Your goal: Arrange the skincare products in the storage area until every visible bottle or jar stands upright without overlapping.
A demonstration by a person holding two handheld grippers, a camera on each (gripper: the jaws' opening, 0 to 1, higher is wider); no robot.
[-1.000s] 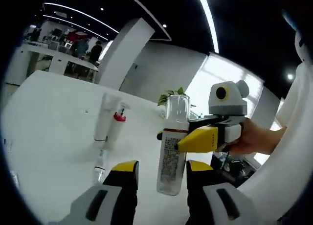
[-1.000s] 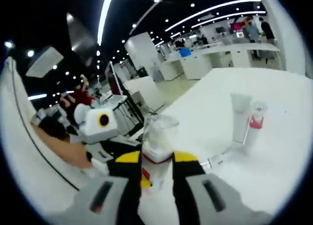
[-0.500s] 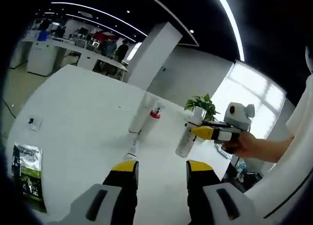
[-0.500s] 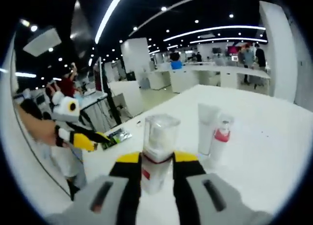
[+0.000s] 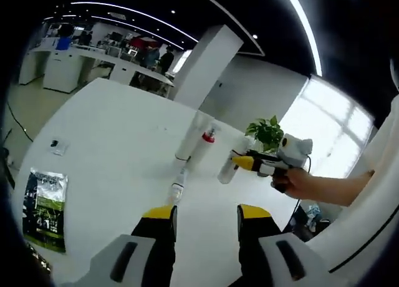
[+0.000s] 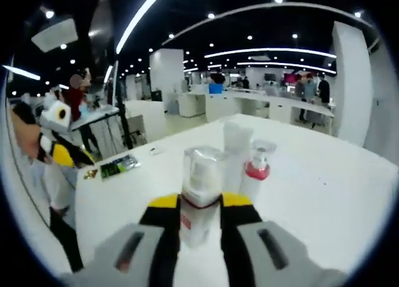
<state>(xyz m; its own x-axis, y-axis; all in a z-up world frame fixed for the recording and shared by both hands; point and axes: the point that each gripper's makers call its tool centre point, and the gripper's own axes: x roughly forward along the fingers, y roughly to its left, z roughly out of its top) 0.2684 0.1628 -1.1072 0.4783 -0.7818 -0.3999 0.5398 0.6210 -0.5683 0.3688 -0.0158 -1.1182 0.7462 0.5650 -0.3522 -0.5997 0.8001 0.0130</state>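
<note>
— Right fingers stayed clamped on the pump bottle, carried nearer the tube and red-collared bottle on the worktop.
— Left gripper had drawn back, open, empty. Placement looked next.

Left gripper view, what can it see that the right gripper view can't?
Left gripper view: a potted plant and a small bottle lying on the table. Right gripper view: the left gripper seen from outside, and the clear-capped bottle close up in the right gripper. Both: the white tube, the red-capped bottle and the green packet.
</note>
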